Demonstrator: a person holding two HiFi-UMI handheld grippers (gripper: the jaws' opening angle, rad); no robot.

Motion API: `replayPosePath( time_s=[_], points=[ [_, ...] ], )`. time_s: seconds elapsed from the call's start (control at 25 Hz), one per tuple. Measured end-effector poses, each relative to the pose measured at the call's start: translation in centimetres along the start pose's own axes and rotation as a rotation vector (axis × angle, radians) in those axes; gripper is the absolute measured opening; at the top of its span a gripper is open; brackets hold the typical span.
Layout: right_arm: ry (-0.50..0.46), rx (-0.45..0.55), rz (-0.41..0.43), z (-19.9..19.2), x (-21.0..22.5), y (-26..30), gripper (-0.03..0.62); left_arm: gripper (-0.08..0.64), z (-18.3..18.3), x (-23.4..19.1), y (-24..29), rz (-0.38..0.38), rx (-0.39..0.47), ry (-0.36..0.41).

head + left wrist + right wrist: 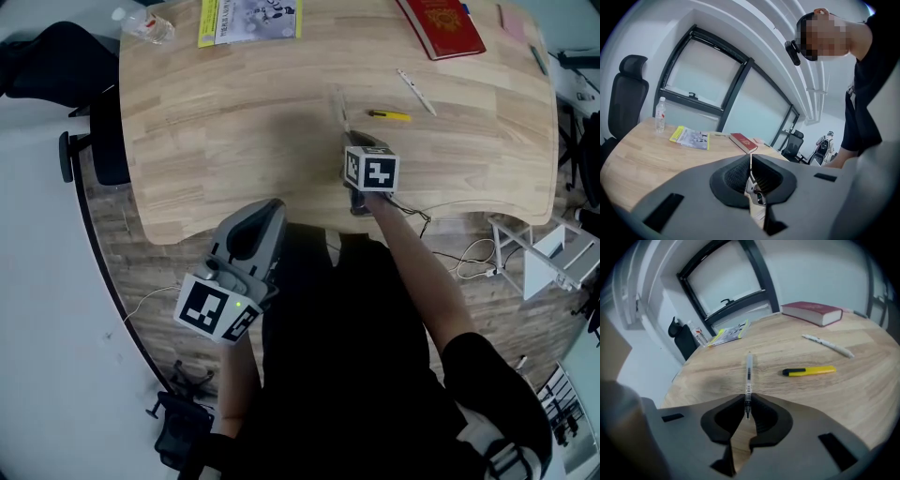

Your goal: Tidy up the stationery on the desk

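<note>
Pickup step: over the table (pixel 234 141), the right hand-held gripper (pixel 748 401) clamps the clear pen (pixel 748 373) by its near end, barrel pointing to 12 o'clock.
The left hand-held gripper (pixel 751 180) sits closed, empty, at 7 o'clock. Next, I reckon: carry it somewhere tidy, then the yellow knife (pixel 809 371) at 1 o'clock.

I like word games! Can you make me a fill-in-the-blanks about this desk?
The right gripper is shut on a clear ____.
The left gripper is shut and holds ____.
The closed book is ____.
The utility knife is black and ____.
Missing words: pen, nothing, red, yellow.
</note>
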State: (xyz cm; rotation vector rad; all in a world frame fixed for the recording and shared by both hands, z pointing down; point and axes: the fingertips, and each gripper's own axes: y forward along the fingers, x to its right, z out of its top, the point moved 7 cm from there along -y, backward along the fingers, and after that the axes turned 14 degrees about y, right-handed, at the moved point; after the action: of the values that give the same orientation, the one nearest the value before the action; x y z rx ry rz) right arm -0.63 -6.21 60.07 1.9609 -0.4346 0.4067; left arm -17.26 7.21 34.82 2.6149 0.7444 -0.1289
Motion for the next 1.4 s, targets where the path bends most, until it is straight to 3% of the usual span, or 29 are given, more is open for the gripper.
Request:
replayPosePath(
  time_s=[0.16,0.44,0.88,1.4],
  points=[
    [0.175,0.051,-0.012,-0.3,-1.6,0.1,0.055,0.040,-0.3,-0.6,-0.1,-0.005,-0.010,-0.005],
    [0.295,0.087,-0.058,-0.9,-2.7,0.8,0.055,0.040,-0.3,-1.0,0.1,-0.023,-0.013,-0.004],
    [0.240,0.055,-0.091,-0.9,-2.1,1.0,0.082,0.040,0.0,-0.7,0.7,-0.020,-0.020,-0.005],
    [0.087,0.086,-0.034,0.0,-1.6,-0.6,0.101,0.040,0.6,1.1,1.4,-0.031,-0.009,0.030]
  ],
)
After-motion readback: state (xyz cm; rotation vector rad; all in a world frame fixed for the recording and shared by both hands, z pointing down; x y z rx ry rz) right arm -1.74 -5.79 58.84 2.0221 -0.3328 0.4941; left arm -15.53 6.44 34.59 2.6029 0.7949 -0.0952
